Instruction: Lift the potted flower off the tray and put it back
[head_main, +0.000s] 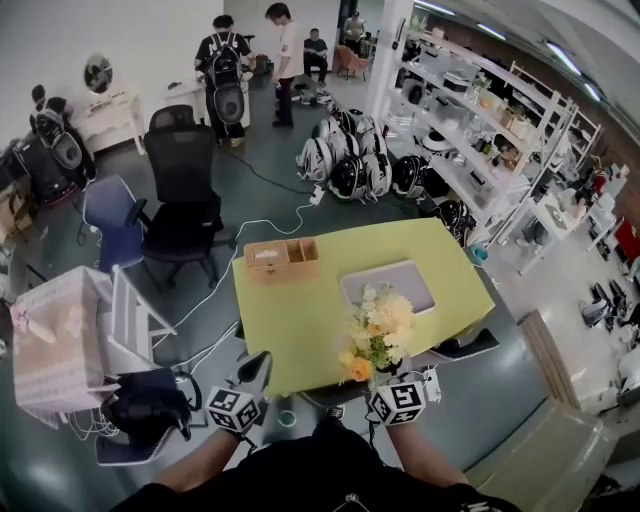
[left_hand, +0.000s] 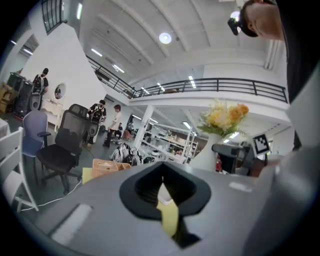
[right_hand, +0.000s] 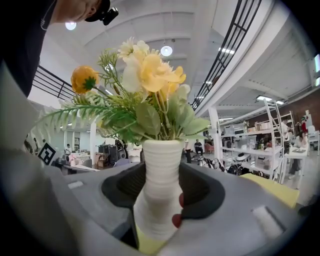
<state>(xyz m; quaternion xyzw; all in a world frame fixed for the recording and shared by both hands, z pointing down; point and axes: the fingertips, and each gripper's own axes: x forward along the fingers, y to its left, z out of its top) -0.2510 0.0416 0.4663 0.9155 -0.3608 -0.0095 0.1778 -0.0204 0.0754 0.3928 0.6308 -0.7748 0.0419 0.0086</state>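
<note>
Fingers (right_hand: 206, 192) of the right gripper (right_hand: 161, 187) are closed on the white ribbed body of the potted flower (right_hand: 150, 90). The flower stands upright between them, with yellow blossoms and green leaves spreading above. In the head view the flower is held in the air over the near edge of the yellow-green desk (head_main: 290, 330). It is off the grey tray (head_main: 418, 282), which lies just behind it toward the middle of the desk. A wooden box (head_main: 282, 260) sits on the far left part of the desk, apart from the tray. The left gripper (left_hand: 162, 172) is at the near edge too, beside the right one, and its fingers are pressed together with nothing between them
</note>
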